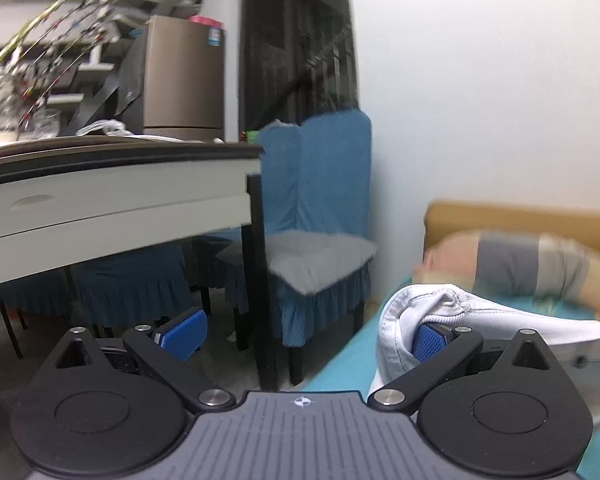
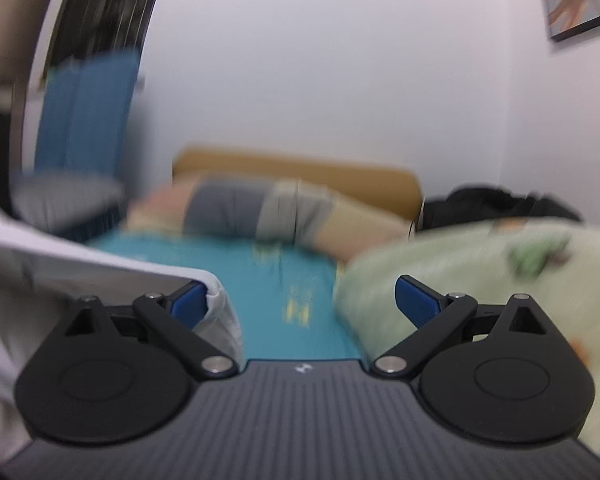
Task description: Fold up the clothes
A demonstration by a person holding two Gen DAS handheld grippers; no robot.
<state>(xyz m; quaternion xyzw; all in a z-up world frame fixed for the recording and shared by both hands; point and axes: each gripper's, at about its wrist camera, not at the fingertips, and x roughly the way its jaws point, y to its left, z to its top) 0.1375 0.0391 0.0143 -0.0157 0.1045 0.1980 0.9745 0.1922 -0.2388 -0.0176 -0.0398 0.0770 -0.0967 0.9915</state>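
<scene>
A light grey-white garment lies on the teal bed sheet. In the left wrist view my left gripper is open wide, and the garment's folded hem drapes over its right blue pad. Its left pad hangs free past the bed's edge. In the right wrist view the same garment comes in from the left, its edge wrapped against the left pad of my right gripper. That gripper is open too. Its right pad is bare, over the teal sheet.
A striped pillow lies at the tan headboard. A pale green printed quilt is bunched on the right, with a black bag behind it. Left of the bed stand a blue-covered chair and a white table.
</scene>
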